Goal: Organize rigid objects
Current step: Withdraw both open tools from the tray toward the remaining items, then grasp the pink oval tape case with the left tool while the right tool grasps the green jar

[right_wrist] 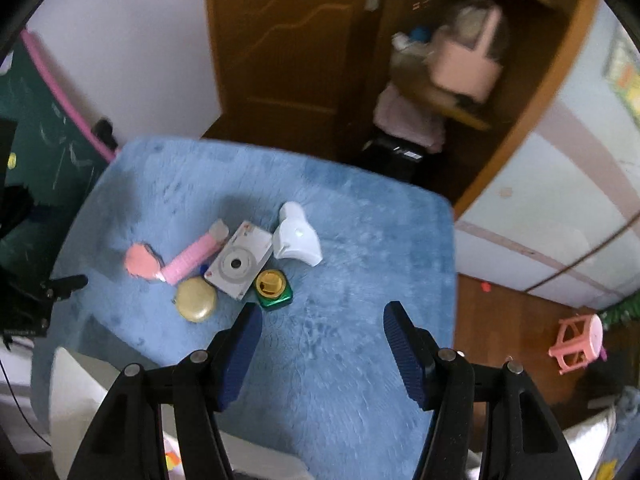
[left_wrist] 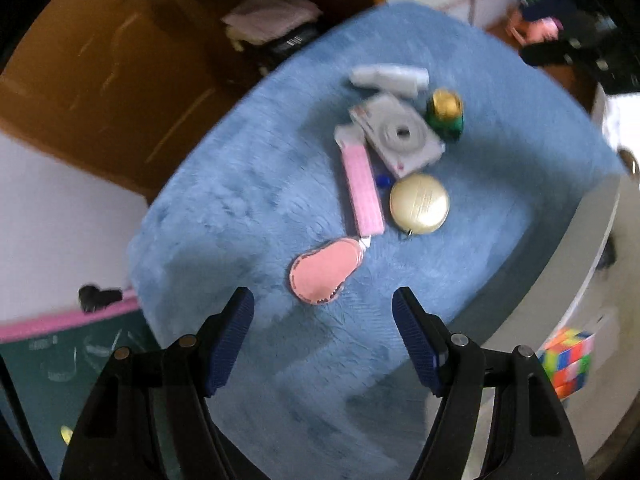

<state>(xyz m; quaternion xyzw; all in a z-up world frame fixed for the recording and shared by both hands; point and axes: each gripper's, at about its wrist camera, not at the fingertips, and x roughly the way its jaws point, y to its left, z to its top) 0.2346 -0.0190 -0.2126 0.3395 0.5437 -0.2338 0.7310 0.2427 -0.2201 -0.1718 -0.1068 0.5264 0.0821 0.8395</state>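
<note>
A cluster of small objects lies on a blue fuzzy mat: a pink oval piece, a pink stick with a white cap, a round gold compact, a grey toy camera, a green bottle with a gold cap and a white bottle-like item. My left gripper is open and empty, just short of the pink oval. My right gripper is open and empty, right of the green bottle.
A colourful puzzle cube sits off the mat at the right. A wooden door and open shelves stand behind. A green chalkboard with pink trim is at the left. A pink stool is on the floor.
</note>
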